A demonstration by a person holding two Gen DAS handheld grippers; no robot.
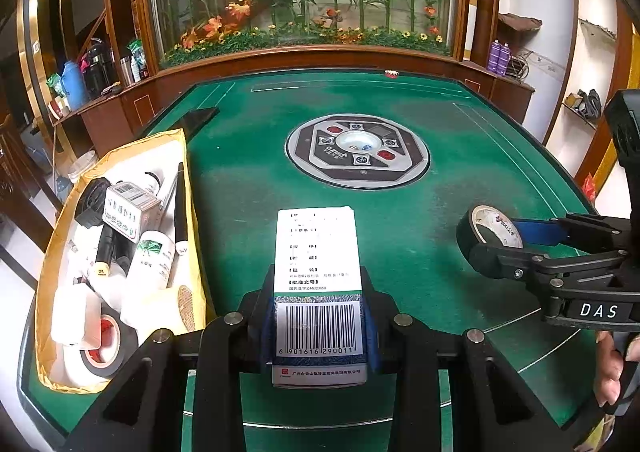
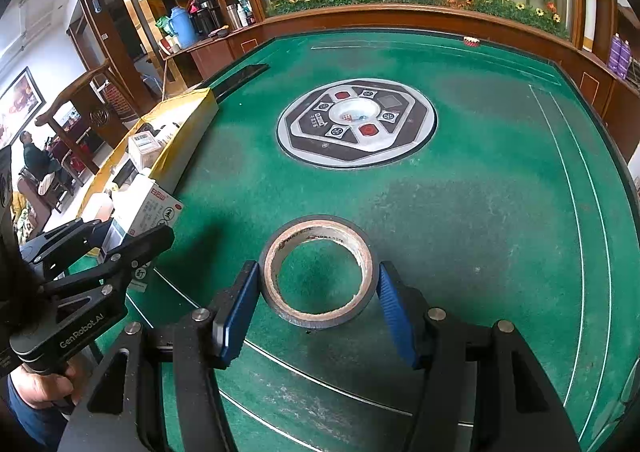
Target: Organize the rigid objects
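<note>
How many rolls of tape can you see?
2. One black roll lies flat on the green table between the right gripper's fingers. Another sits in the yellow box's near corner. More may be buried under the box's clutter.

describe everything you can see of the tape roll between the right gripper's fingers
The tape roll is black tape wound on a pale, worn cardboard core with faint print inside. It looks partly used and lies flat on the green felt table, felt showing through its hole. The right gripper straddles it, blue pads at its two sides; whether they press on it is unclear.
</note>
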